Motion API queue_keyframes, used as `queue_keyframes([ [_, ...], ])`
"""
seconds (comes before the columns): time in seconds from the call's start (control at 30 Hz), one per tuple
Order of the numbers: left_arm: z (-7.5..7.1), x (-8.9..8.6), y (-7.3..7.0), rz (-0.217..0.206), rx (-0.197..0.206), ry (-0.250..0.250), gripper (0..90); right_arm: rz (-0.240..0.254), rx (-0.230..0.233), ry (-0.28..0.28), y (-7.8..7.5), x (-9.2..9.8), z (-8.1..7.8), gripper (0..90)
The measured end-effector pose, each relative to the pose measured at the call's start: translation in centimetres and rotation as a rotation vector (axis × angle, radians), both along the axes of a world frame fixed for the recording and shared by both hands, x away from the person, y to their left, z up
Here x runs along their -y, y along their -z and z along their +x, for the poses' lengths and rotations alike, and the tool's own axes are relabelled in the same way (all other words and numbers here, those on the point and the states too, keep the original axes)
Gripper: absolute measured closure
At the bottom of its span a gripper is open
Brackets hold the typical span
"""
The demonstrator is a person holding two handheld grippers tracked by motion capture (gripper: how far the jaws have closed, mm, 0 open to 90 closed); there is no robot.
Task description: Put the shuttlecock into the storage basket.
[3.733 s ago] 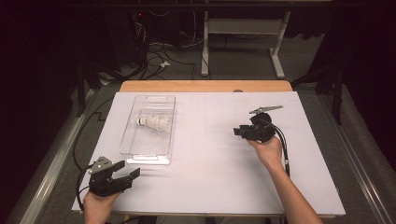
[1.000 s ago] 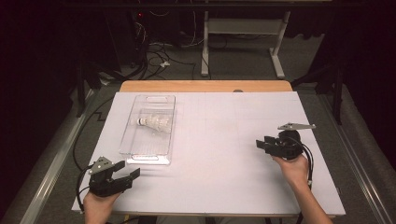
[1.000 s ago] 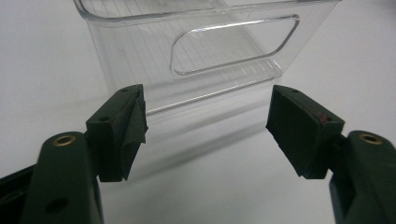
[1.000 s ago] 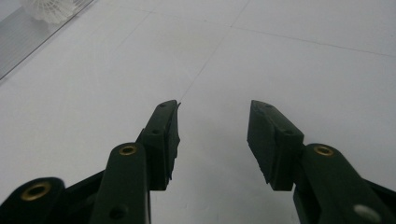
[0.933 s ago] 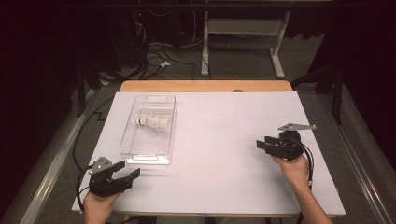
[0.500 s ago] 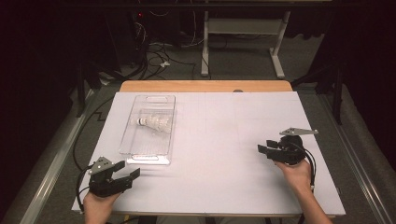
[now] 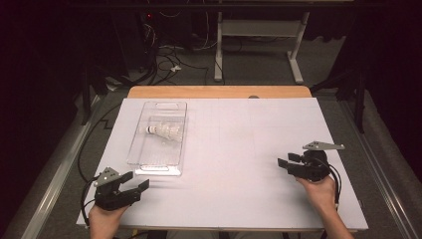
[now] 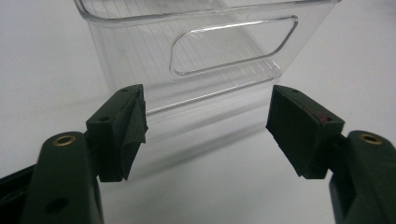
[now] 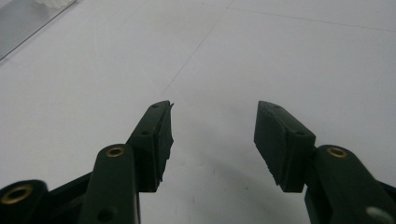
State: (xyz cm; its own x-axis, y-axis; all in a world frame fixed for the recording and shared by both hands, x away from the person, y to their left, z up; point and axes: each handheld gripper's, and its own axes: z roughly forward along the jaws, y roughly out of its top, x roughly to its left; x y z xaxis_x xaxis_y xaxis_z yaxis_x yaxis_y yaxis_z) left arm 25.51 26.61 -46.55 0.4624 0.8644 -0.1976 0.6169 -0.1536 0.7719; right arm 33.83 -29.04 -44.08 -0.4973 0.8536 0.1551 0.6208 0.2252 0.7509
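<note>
Clear plastic is what matters on this counter (image 7: 239,149): a see-through bin (image 7: 160,133) sits on the left half of the white sheet, its long sides running away from you, a handle slot cut in each end wall. Inside it, toward the far half, a white shuttlecock (image 7: 165,131) lies on its side, cork end pointing left.

Your left tongs (image 7: 133,186) rest at the near left corner of the counter, just short of the bin's near end wall. In the left gripper view (image 8: 205,126) their jaws stand wide apart with nothing between them, aimed at that near wall and its handle slot, close to it but not touching.

Your right tongs (image 7: 287,163) sit near the right edge of the counter, well apart from the bin, jaws pointing left across the bare sheet. In the right gripper view (image 9: 212,140) they have just been opening, and they gape over plain white surface, gripping nothing.
</note>
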Motion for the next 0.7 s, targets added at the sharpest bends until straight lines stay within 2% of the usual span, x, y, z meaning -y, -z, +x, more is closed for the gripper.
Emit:
queue_keyframes([
  [0.47,0.0,0.0,0.0,0.005,0.0,0.002,29.5,-0.011,0.031,-0.003,0.4,0.0,-1.3,43.3],
  [0.7,0.0,0.1,0.0,0.003,-0.001,0.003,29.5,0.001,0.044,0.001,0.6,0.4,-1.8,41.7],
])
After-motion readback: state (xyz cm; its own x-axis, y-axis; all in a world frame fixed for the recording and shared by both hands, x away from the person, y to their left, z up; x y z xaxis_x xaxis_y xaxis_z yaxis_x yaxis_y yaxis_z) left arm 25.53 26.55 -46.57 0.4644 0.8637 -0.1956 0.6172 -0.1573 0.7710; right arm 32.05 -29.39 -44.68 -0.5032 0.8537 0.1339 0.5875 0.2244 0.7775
